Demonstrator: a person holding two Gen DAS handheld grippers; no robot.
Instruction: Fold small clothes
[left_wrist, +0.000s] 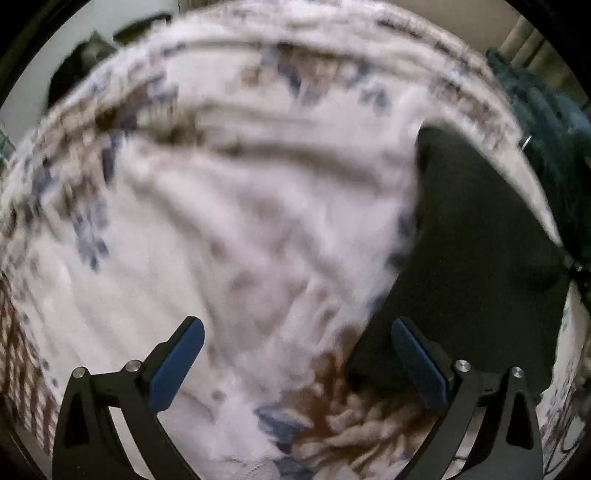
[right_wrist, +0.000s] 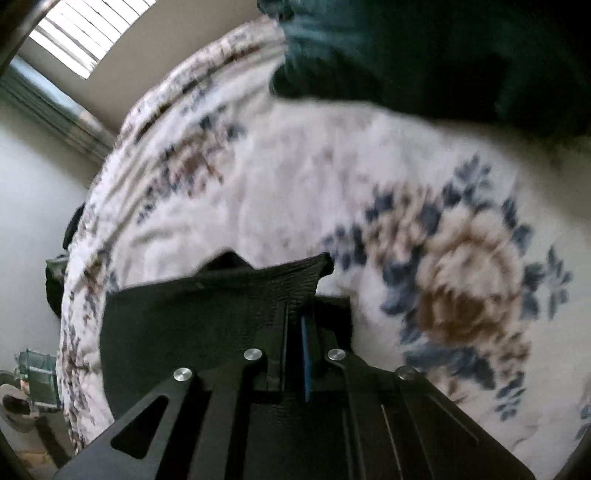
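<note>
A small black garment lies on the white flowered bedspread, to the right in the left wrist view. My left gripper hangs open over the bedspread, blue pads wide apart, nothing between them; the garment's edge lies just inside the right finger. In the right wrist view the black garment spreads to the left of my right gripper. That gripper is shut on its ribbed edge, with the cloth pinched between the fingers. Both views are blurred.
A dark teal heap of fabric sits at the far side of the bedspread, also seen as teal fabric at the right. The bed's edge drops to a floor with clutter on the left. A window with blinds is beyond.
</note>
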